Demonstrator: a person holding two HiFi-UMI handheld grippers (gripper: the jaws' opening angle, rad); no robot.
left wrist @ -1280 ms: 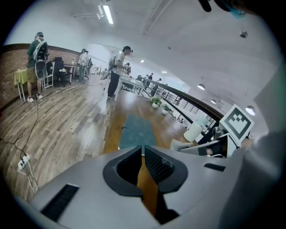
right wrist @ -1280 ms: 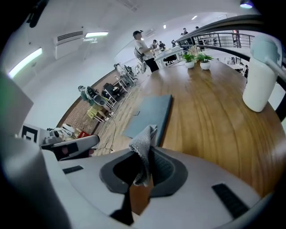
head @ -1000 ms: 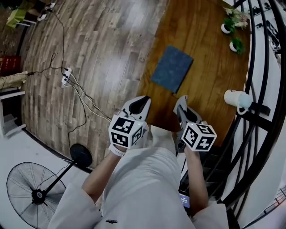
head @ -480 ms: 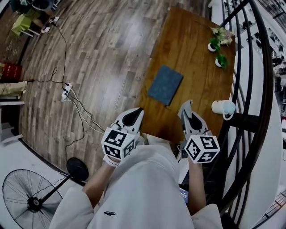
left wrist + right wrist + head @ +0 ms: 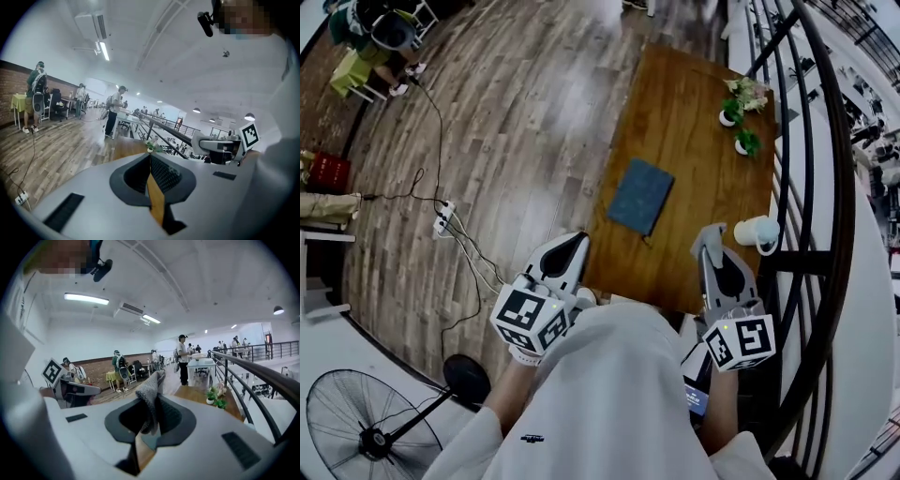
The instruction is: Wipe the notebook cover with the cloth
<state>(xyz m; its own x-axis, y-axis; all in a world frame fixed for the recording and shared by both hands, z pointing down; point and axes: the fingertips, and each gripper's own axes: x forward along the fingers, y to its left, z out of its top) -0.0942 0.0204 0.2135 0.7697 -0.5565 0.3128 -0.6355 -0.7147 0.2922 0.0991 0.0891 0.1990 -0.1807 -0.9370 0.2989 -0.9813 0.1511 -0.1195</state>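
R gripper (image 5: 706, 246) pinches the grey knit cloth (image 5: 151, 389). It's soft, light & floppy, so hold it bunched. L gripper (image 5: 575, 246) jaws just closed together, nothing between. Blue notebook (image 5: 641, 195) lies flat on the table (image 5: 694, 112), well ahead; probably light, may slide. No legible writing.

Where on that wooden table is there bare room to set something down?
The far end beyond the notebook and the near strip before it are bare. The right edge is crowded with two potted plants and a mug.
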